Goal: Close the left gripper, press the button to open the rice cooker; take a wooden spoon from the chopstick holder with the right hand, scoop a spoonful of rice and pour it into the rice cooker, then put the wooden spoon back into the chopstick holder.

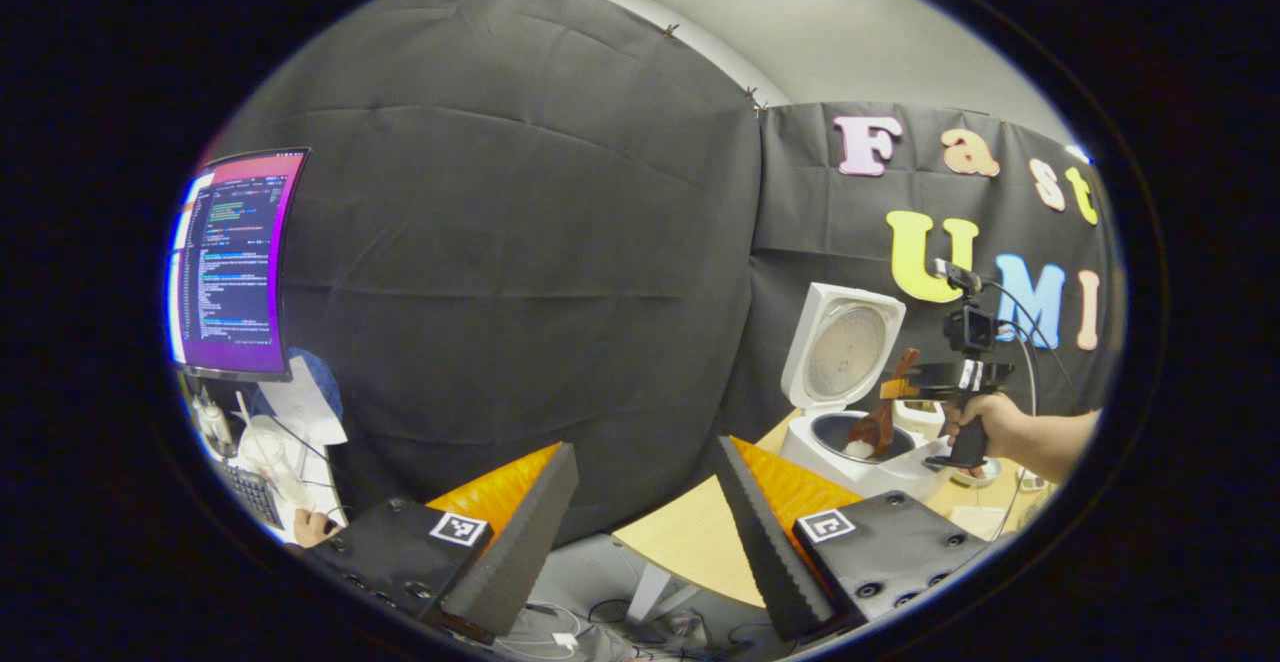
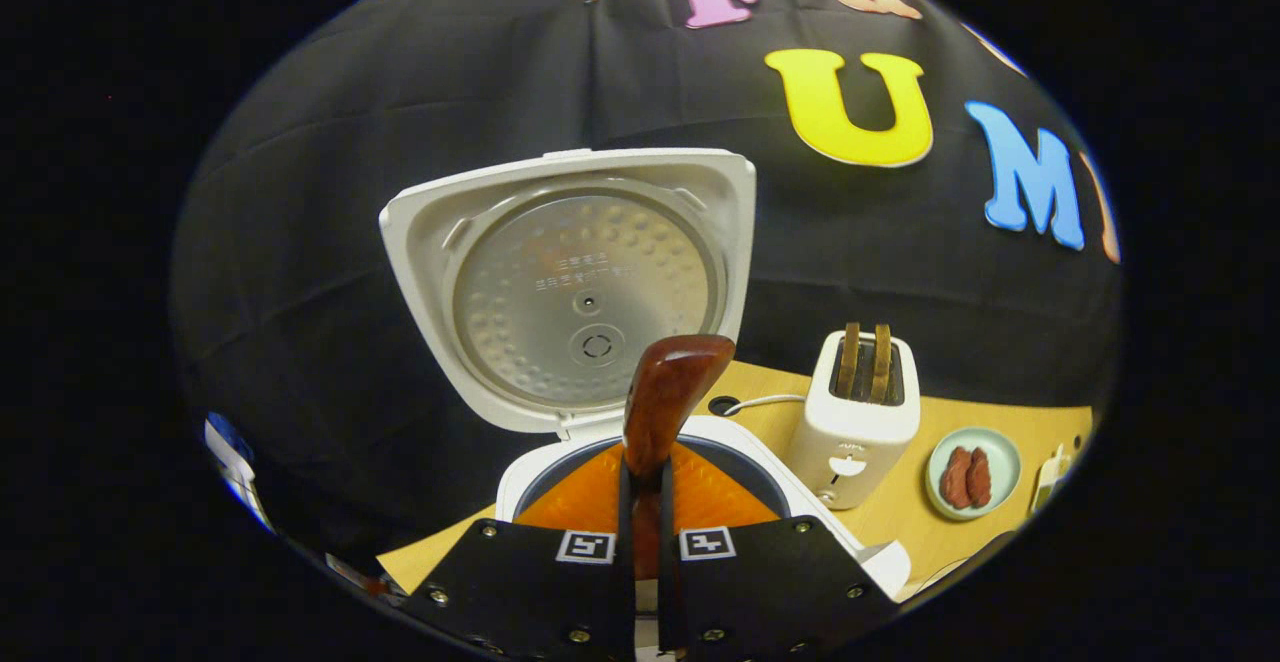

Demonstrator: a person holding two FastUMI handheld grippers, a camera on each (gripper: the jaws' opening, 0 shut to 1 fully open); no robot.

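The white rice cooker (image 1: 905,472) stands on the table with its lid (image 1: 845,347) raised upright. In the left gripper view a hand holds my right gripper (image 1: 900,384) over the pot, shut on a brown wooden spoon (image 1: 880,422). The spoon points down into the pot and has white rice in its bowl. In the right gripper view my right gripper (image 2: 645,502) pinches the spoon handle (image 2: 665,392) between both fingers, in front of the open lid (image 2: 570,282) and above the cooker's rim (image 2: 515,492). My left gripper (image 1: 640,532) is open with nothing between its fingers, low and left of the cooker.
A white toaster (image 2: 862,412) holding two slices stands right of the cooker, beside a small plate (image 2: 1005,457) of reddish pieces. The wooden table (image 1: 690,542) ends near my left gripper. A lit monitor (image 1: 235,262) and a cluttered desk sit far left.
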